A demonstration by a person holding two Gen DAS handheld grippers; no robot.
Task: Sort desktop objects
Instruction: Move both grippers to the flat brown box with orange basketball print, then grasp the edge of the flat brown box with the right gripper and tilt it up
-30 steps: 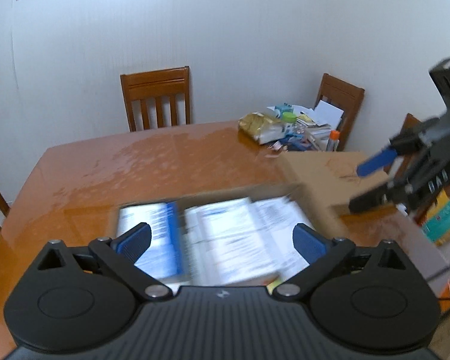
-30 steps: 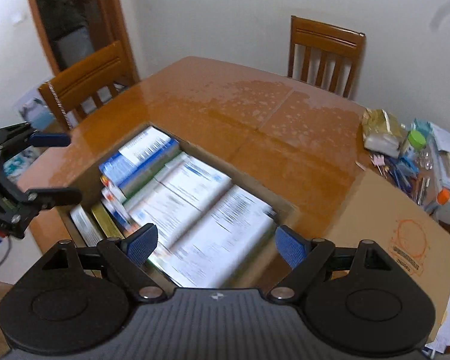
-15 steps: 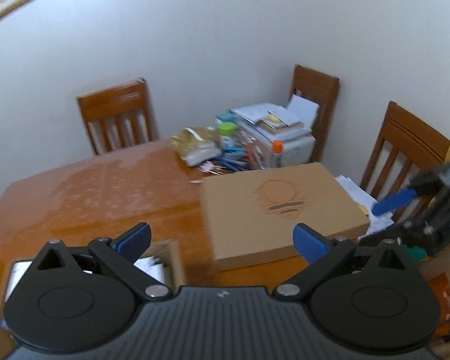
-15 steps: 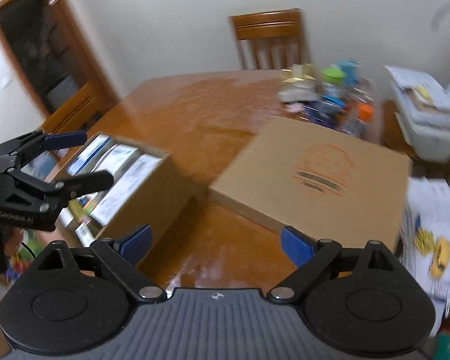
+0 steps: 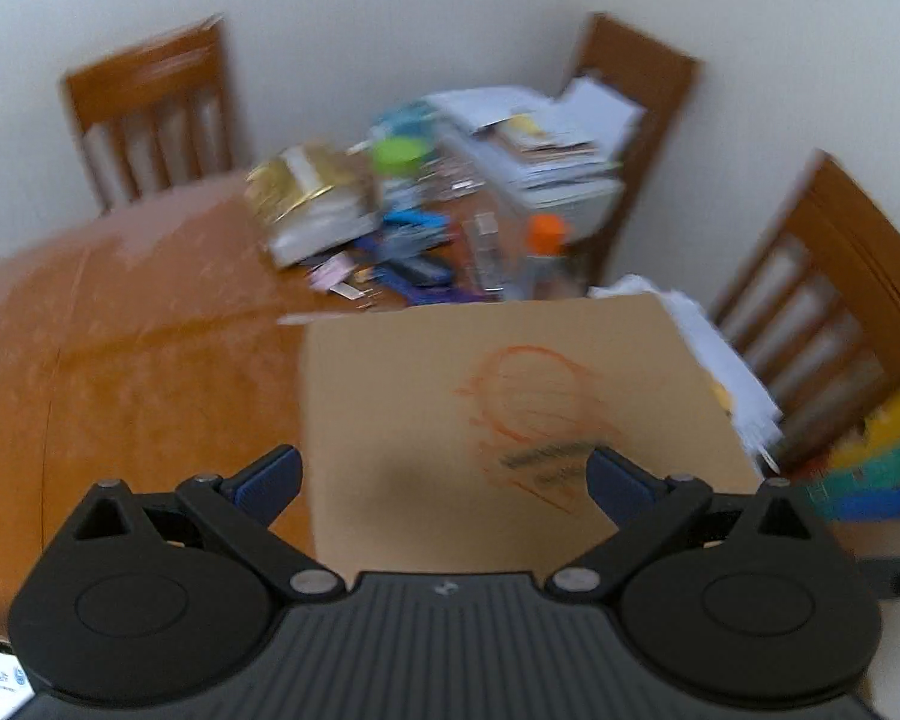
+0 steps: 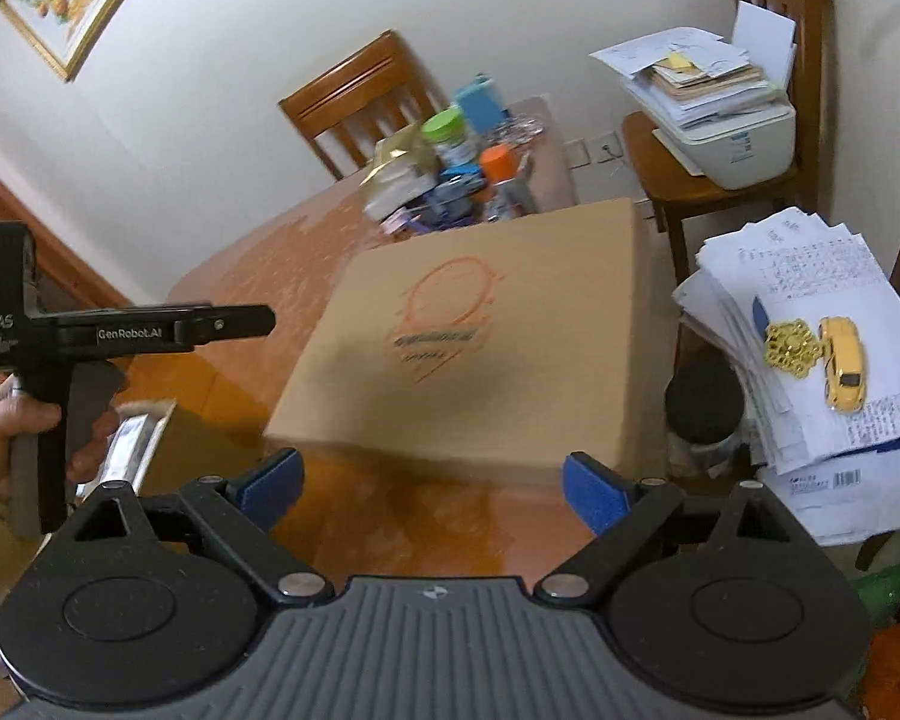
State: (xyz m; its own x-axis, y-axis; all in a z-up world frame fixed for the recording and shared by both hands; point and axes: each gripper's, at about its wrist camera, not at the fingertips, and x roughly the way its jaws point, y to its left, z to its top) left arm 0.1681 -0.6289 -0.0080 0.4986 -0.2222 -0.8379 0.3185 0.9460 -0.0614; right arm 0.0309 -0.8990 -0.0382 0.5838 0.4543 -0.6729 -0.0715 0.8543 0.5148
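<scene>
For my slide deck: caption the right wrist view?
Open right gripper faces a closed cardboard box on a cluttered table.

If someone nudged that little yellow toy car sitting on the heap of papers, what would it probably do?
The yellow toy car would probably roll or slide, since it looks like it has wheels and sits on a sloping, loose paper stack. It looks small and hard, so likely light and rigid. Beside it lies a gold ornament that it could knock.

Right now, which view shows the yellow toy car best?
The right wrist view. The yellow toy car lies sharp and whole on the stack of handwritten papers, beside a gold ornament. The left wrist view is motion-blurred; only a yellow speck shows at the paper stack's edge, not recognisable as a car.
</scene>
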